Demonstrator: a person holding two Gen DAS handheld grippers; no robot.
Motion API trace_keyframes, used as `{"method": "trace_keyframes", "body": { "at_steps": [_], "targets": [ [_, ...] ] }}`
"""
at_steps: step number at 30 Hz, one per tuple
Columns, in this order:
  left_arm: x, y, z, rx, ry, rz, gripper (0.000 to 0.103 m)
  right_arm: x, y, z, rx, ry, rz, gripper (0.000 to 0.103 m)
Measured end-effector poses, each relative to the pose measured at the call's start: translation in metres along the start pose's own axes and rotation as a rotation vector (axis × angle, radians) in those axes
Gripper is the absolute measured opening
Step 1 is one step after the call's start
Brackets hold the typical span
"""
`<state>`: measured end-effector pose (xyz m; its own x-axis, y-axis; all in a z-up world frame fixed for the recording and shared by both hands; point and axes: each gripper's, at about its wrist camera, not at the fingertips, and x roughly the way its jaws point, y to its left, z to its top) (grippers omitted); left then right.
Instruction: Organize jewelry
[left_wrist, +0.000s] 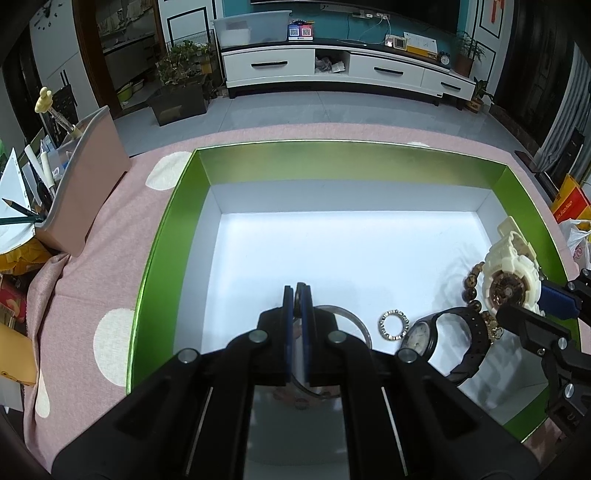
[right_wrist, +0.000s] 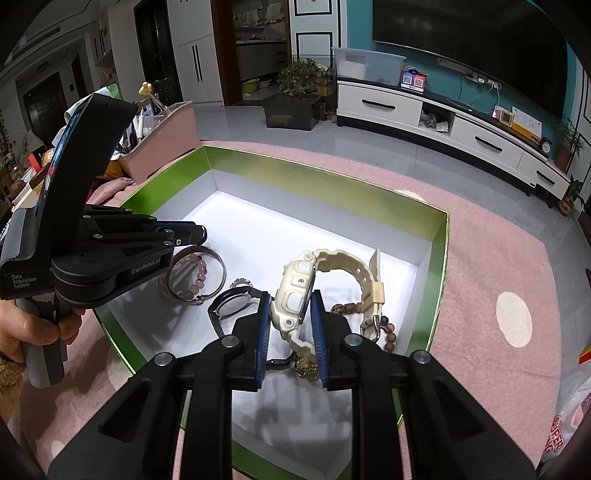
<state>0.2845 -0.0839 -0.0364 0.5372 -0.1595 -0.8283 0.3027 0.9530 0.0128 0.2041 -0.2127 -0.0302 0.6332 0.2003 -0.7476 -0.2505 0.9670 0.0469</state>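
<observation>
We see our right gripper (right_wrist: 288, 314) clamping a cream watch (right_wrist: 295, 291) inside a green-walled box (right_wrist: 325, 177). Our left gripper (left_wrist: 297, 295) pinches a silver bangle (left_wrist: 356, 321) (a black watch (left_wrist: 443, 339) lies between).

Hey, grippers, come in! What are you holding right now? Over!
Right gripper shut on cream watch. Left gripper shut on silver bangle. Black watch, bead bracelets crowd close.

Open box floor (left_wrist: 332, 251) beyond jewelry
</observation>
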Motion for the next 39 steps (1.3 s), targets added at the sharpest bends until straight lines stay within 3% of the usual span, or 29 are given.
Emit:
{"method": "trace_keyframes", "body": {
  "at_steps": [31,33,35,39],
  "targets": [
    [0.004,0.001,-0.003,0.003,0.016,0.006,0.004,0.007,0.002,0.0,0.01,0.03,0.003,0.022],
    [0.004,0.001,-0.003,0.002,0.019,0.005,0.007,0.005,0.0,0.001,0.018,0.022,-0.007,0.025],
    [0.005,0.002,-0.003,-0.003,0.023,0.005,0.021,0.002,-0.002,0.002,0.034,0.014,-0.001,0.031],
    [-0.001,0.004,-0.004,-0.015,0.015,0.003,0.047,-0.008,-0.002,0.002,0.037,-0.006,0.0,0.031]
  ]
}}
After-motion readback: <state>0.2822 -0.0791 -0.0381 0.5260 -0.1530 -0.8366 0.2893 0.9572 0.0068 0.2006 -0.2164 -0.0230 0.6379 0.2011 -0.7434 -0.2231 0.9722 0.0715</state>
